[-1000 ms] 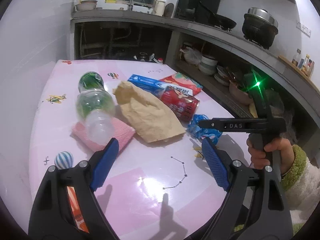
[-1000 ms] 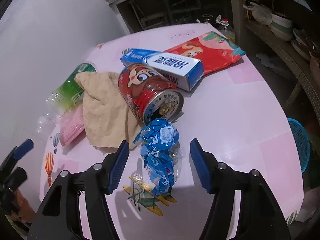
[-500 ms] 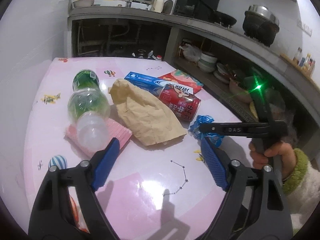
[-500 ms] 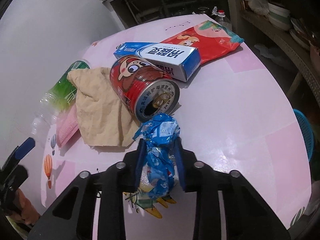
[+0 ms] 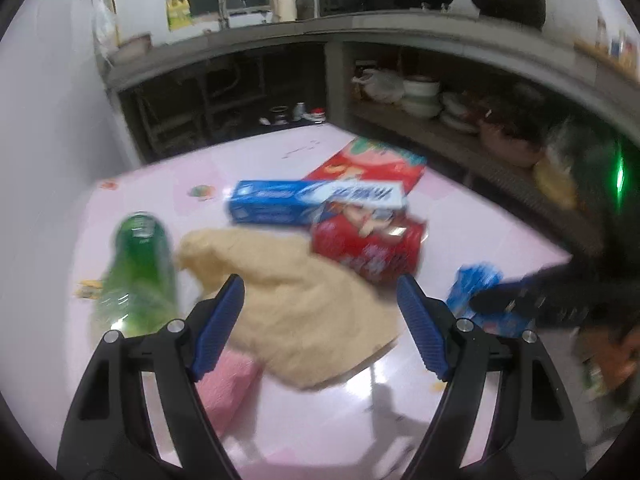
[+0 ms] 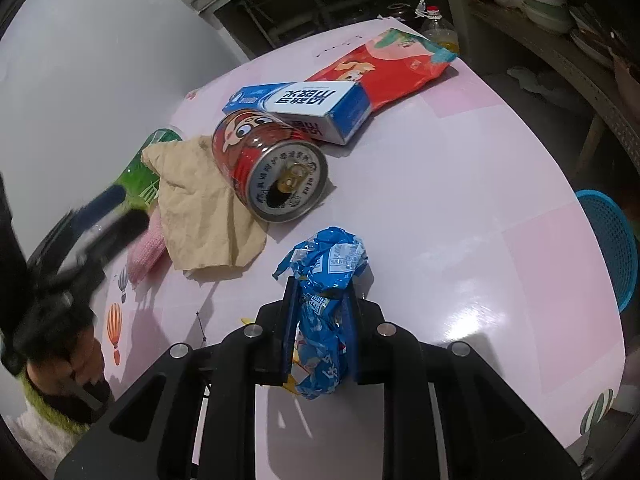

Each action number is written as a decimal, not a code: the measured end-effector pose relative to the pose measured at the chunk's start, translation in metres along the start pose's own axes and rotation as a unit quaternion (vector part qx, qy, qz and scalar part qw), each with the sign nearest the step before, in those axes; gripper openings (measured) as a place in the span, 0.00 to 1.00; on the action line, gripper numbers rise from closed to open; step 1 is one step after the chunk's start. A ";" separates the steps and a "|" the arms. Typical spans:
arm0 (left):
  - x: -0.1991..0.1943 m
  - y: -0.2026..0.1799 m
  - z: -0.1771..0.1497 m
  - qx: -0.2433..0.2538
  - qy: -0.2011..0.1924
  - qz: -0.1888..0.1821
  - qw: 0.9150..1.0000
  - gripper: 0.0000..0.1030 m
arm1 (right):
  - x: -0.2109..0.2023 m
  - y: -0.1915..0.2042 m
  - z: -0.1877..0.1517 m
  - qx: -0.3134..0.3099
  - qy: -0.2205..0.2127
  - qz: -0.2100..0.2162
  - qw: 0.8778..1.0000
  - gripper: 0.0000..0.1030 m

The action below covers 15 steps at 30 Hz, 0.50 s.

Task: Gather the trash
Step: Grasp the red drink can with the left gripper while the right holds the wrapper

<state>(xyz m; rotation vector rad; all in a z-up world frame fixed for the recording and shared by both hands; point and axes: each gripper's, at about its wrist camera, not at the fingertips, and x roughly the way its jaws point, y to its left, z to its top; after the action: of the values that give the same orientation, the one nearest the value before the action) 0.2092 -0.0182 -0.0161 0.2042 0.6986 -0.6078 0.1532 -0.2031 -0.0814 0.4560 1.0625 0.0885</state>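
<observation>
While a pink table (image 6: pixel 460 184) strewn with litter fills both views, the first pickup of the trash collection is judged to be in hand. At ten o'clock on the tabletop a tan cloth (image 6: pixel 200 204) is spread over a pink cloth (image 6: pixel 146 250), with a green plastic bottle (image 5: pixel 138 268) lying beside it. Toward twelve o'clock a red snack bag (image 6: pixel 394 66) is seen flat, overlapped by a blue carton (image 6: pixel 308 106), against which a red can (image 6: pixel 266 172) rests on its side, its opened end turned to the camera. A blue basket (image 6: pixel 612 248) is glimpsed below the table edge at three o'clock; it is judged the likely bin. The left gripper (image 5: pixel 320 328) is held spread wide above the tan cloth, nothing between its pads. Nearest the lens, at six o'clock, the right gripper (image 6: pixel 318 328) is clamped on a crumpled blue wrapper (image 6: pixel 326 264), whose loose upper part sticks out past the fingertips. Whether the wrapper is clear of the table cannot be told. For the next move, a steady squeeze and a carry toward three o'clock are called for, since thin film may slip.
</observation>
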 end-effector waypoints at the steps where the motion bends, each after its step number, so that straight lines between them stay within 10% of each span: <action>1: 0.002 0.003 0.004 -0.015 0.002 -0.016 1.000 0.72 | -0.001 -0.001 0.000 0.002 0.000 0.001 1.000 0.20; 9: 0.029 0.011 0.038 -0.091 0.000 -0.082 0.992 0.76 | -0.005 -0.016 -0.001 0.016 0.001 0.007 1.000 0.20; 15: 0.053 -0.004 0.041 -0.054 0.035 -0.102 0.993 0.84 | -0.007 -0.024 -0.001 0.020 -0.001 0.012 1.000 0.20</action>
<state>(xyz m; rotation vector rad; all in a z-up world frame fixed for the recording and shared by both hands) 0.2611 -0.0614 -0.0200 0.0542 0.8232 -0.7587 0.1455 -0.2265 -0.0853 0.5042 1.0593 0.0879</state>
